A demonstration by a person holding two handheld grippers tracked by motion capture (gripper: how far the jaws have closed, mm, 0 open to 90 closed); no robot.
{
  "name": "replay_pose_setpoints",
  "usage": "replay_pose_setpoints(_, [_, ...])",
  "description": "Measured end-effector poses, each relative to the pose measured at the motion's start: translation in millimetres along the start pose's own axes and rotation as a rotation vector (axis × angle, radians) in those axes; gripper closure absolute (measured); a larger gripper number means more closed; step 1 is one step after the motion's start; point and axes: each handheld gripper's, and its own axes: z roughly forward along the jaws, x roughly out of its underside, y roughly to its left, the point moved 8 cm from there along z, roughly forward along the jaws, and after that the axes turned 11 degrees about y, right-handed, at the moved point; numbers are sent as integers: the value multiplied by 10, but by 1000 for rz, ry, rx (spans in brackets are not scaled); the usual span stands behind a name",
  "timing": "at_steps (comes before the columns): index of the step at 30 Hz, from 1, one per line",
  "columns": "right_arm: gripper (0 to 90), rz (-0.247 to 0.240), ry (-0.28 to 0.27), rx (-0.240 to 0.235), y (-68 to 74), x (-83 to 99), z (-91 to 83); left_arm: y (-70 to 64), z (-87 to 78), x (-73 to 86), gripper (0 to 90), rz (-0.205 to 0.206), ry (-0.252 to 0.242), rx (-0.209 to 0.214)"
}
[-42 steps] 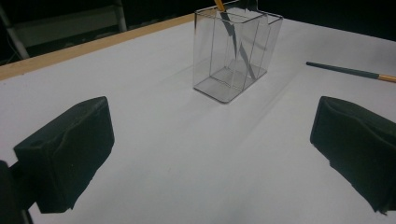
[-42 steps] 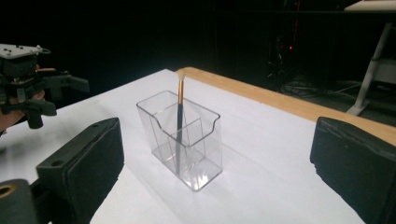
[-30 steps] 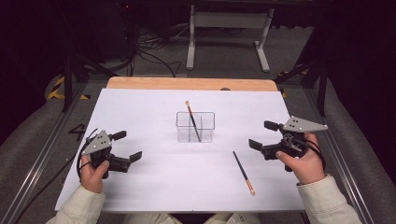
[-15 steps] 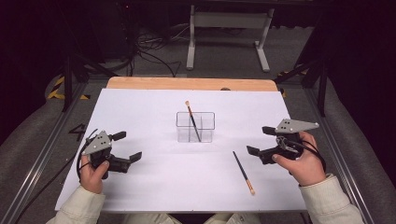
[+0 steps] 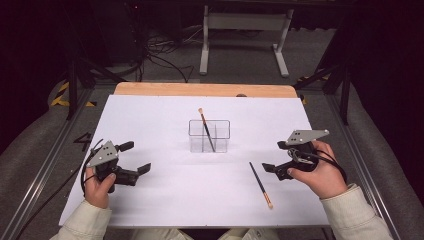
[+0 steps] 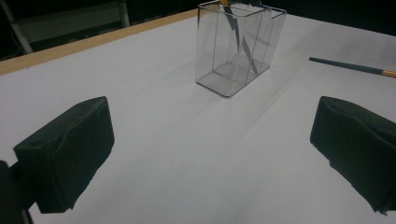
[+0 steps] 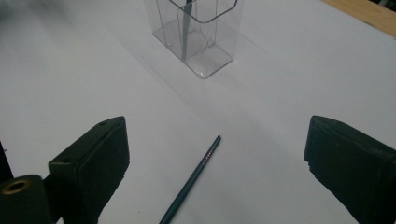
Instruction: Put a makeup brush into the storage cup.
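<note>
A clear plastic holder (image 5: 209, 136) stands at the middle of the white table, with one dark paintbrush (image 5: 205, 129) leaning inside it. A second dark brush (image 5: 261, 184) lies flat on the table, right of centre. My right gripper (image 5: 275, 157) hovers open just right of that brush; in the right gripper view the brush (image 7: 192, 179) lies between the jaws and the holder (image 7: 196, 32) stands ahead. My left gripper (image 5: 135, 157) is open and empty at the left. In the left gripper view the holder (image 6: 236, 44) is ahead and the loose brush (image 6: 352, 66) is at far right.
A wooden strip (image 5: 205, 89) borders the far edge of the white table (image 5: 150, 120). Beyond it are a metal stand (image 5: 245, 30) and cables (image 5: 160, 55) on the floor. Metal rails (image 5: 45, 165) run along both sides.
My right gripper has moved left and slightly toward the loose brush, still open. The left gripper has barely moved.
</note>
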Motion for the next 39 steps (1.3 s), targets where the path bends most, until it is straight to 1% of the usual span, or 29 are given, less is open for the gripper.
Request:
replay_pose_setpoints(3, [64,-6,23,-7,17,15,30,-1,1,1,5,-3,-3,-2])
replay_pose_setpoints(5, [61,-10,32,-7,18,20,40,-2,1,2,5,-3,-3,-2])
replay_pose_setpoints(9, [61,-20,67,-4,19,47,74,-2,1,3,5,-1,-2,-2])
replay_pose_setpoints(13, [64,-19,92,-5,21,72,91,-5,4,5,5,-2,1,0])
replay_pose_setpoints(18, [93,-27,130,-19,44,116,126,-4,7,2,5,2,2,-1])
replay_pose_setpoints(21, [88,-28,136,-25,59,131,159,-3,11,0,5,6,1,-1])
replay_pose_setpoints(25, [86,-32,160,-19,59,165,197,-4,12,-4,5,3,-1,0])
replay_pose_setpoints(28, [96,-39,179,-18,64,186,209,-8,16,-4,4,-1,-2,2])
replay_pose_setpoints(31, [100,-44,186,-18,66,194,216,-8,17,-4,5,-1,-2,3])
replay_pose_setpoints(32, [113,-48,198,-15,67,208,229,-7,17,-4,5,0,-2,3])
replay_pose_setpoints(33, [111,-52,206,-20,77,222,249,-9,19,-5,5,-1,-2,4])
replay_pose_setpoints(34, [120,-48,204,-31,92,227,268,-5,18,-4,5,3,0,2])
replay_pose_setpoints(35, [120,-48,204,-31,92,227,268,-5,18,-4,5,3,0,2])
replay_pose_setpoints(36, [134,-46,214,-40,102,239,279,-2,17,-5,5,7,0,0])
replay_pose_setpoints(37, [136,-51,225,-44,108,253,295,-9,19,-5,5,-1,-2,4])
replay_pose_setpoints(39, [150,-59,268,-46,120,304,333,-8,18,-5,5,-2,-2,2])
